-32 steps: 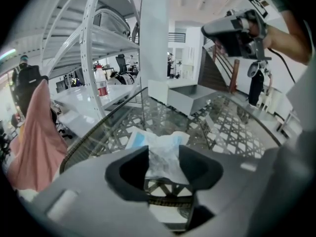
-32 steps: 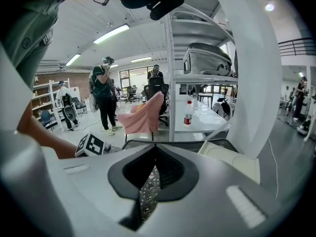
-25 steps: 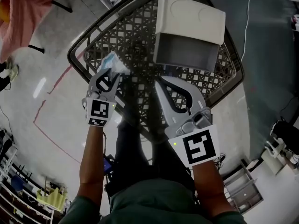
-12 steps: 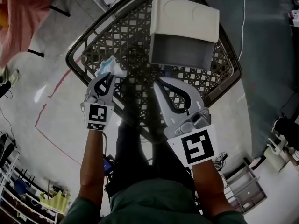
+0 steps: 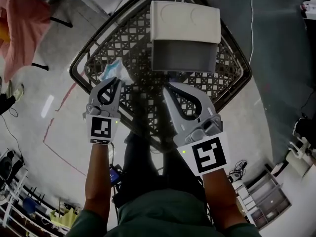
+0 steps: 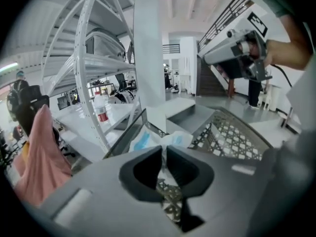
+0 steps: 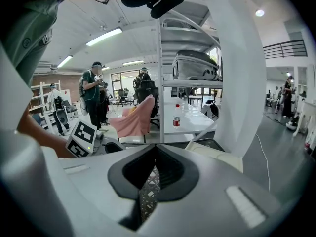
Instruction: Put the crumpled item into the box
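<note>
The crumpled white-and-blue item (image 5: 111,71) hangs over the left corner of the black lattice table (image 5: 133,38). My left gripper (image 5: 117,81) is shut on its near edge; its jaws have just been closing with the item between them. In the left gripper view a white fold of the crumpled item (image 6: 160,138) is pinched between the pads of the left gripper (image 6: 164,152). The open cream box (image 5: 185,21) lies on the table's far side. My right gripper (image 5: 167,86) hovers in front of the box, shut and empty. In the right gripper view the jaws of that gripper (image 7: 154,149) meet.
A pink cloth (image 5: 19,23) hangs at the far left beyond the table. White shelving (image 6: 89,83) rises behind the table's left edge. Several people (image 7: 94,93) stand far off, and a bottle (image 7: 176,116) sits on a white bench behind the table. Pale floor surrounds the table.
The left jaws stood open around the crumpled item and have closed on it; the left gripper has risen a little with it. The right gripper has shifted only slightly.
</note>
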